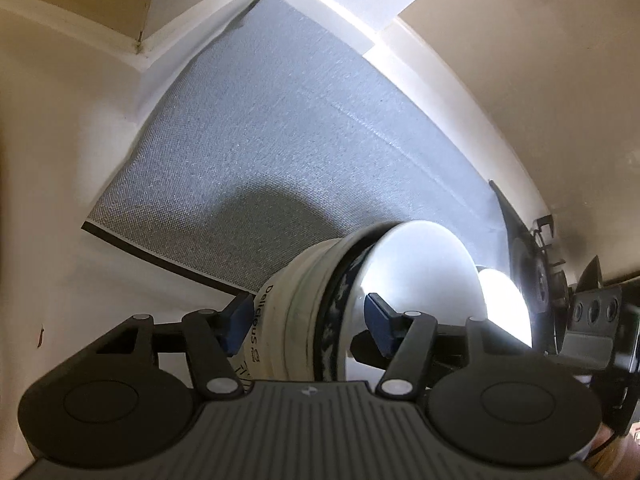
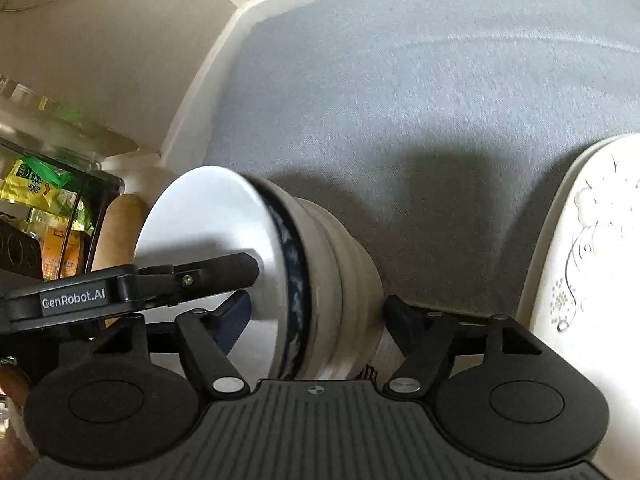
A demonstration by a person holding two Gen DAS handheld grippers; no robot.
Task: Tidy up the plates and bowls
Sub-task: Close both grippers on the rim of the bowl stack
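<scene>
Both grippers hold one stack of nested white ceramic bowls [image 1: 320, 304].
Left gripper [image 1: 306, 320] and right gripper [image 2: 320, 316] pinch it across the whole stack; heavy, slippery, fragile.

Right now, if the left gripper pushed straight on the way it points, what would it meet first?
The stack of bowls lying on its side already sits between the left gripper fingers, so it would meet that first. Beyond lies the grey mat; depth is unclear.

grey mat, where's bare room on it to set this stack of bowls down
Most of the grey mat is bare: the whole stretch from the back corner of the white walls forward to the stack of bowls. It gets crowded on the right, where the flower-patterned white dish sits, and past the mat's left edge, by the rack of snack packets.
</scene>
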